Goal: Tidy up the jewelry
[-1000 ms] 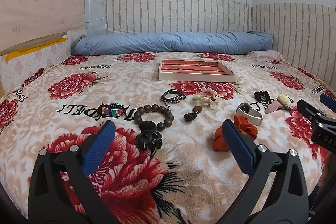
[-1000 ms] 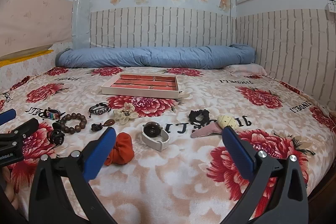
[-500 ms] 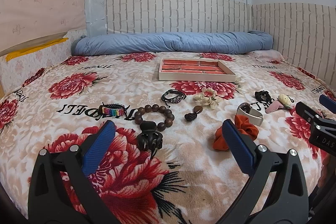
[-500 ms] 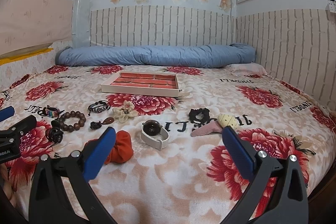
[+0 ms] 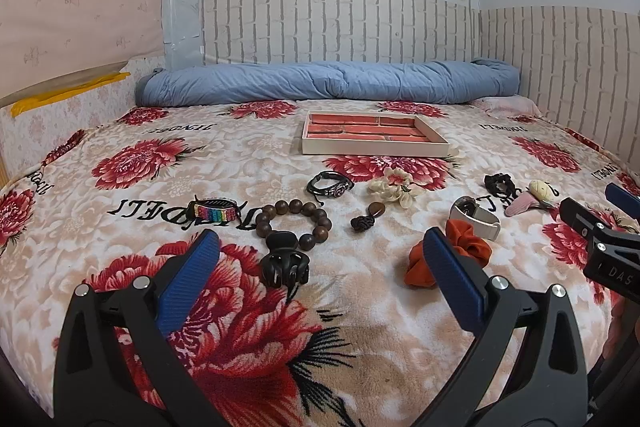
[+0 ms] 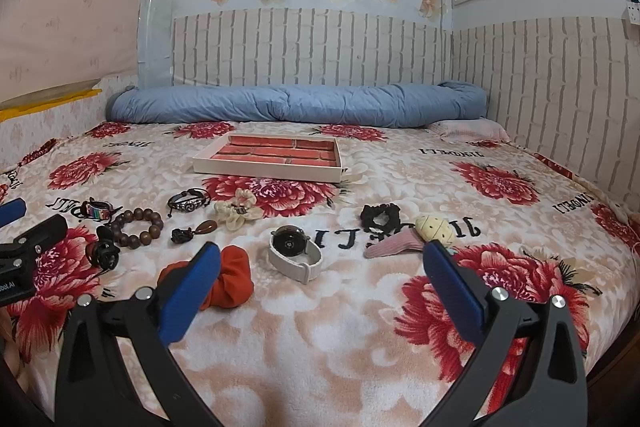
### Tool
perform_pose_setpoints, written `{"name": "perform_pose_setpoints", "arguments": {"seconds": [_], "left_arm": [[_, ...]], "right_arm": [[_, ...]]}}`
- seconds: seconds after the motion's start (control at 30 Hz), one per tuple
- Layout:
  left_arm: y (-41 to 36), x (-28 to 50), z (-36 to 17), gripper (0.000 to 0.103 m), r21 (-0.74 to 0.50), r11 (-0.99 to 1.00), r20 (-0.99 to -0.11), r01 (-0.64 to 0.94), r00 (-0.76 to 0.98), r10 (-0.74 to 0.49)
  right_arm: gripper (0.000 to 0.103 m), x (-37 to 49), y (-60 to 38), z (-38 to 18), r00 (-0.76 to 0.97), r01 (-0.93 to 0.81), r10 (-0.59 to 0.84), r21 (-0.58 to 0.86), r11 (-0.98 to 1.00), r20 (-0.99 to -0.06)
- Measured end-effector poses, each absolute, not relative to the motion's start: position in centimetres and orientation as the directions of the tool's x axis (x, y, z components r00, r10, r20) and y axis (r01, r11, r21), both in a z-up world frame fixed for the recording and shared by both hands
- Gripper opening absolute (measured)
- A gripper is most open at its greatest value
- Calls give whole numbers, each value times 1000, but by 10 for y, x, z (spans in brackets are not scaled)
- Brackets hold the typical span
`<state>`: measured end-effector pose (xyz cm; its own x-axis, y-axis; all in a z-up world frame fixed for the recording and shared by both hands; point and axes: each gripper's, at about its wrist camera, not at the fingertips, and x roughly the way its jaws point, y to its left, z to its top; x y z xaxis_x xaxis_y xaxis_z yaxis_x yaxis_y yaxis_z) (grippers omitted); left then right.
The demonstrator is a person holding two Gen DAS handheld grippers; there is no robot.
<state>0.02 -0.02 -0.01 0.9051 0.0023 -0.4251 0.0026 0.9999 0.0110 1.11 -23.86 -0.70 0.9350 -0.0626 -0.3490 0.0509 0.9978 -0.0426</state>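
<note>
A shallow tray (image 5: 374, 149) (image 6: 264, 171) with a red brick-pattern lining lies mid-bed. In front of it jewelry is scattered: a black claw clip (image 5: 284, 264), a wooden bead bracelet (image 5: 296, 223), a rainbow bracelet (image 5: 214, 211), a black cord bracelet (image 5: 330, 184), a cream flower scrunchie (image 5: 394, 188), a brown pendant (image 5: 368, 216), an orange scrunchie (image 6: 232, 281), a white-strap watch (image 6: 296, 253), a black scrunchie (image 6: 380, 218), a pink hair clip (image 6: 396, 245) and a cream clip (image 6: 434, 228). My left gripper (image 5: 318, 251) is open just before the claw clip. My right gripper (image 6: 320, 263) is open near the watch.
A rolled blue duvet (image 5: 328, 83) lies along the far wall. The flowered blanket (image 5: 240, 327) covers the whole bed. Brick-pattern walls close the far and right sides. The bed's right edge (image 6: 616, 347) drops off beside the right gripper.
Both grippers have eased slightly forward toward the jewelry; the right gripper's view has risen a little. Nothing has been taken hold of.
</note>
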Motion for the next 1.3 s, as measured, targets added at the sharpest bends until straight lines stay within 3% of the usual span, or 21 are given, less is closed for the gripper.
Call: {"name": "perform_pose_setpoints", "arguments": {"seconds": [1.3], "left_arm": [[10, 3, -3, 98, 6, 999, -440, -33, 898, 32]], "right_arm": [[99, 20, -251, -22, 918, 63, -76, -45, 997, -389]]}}
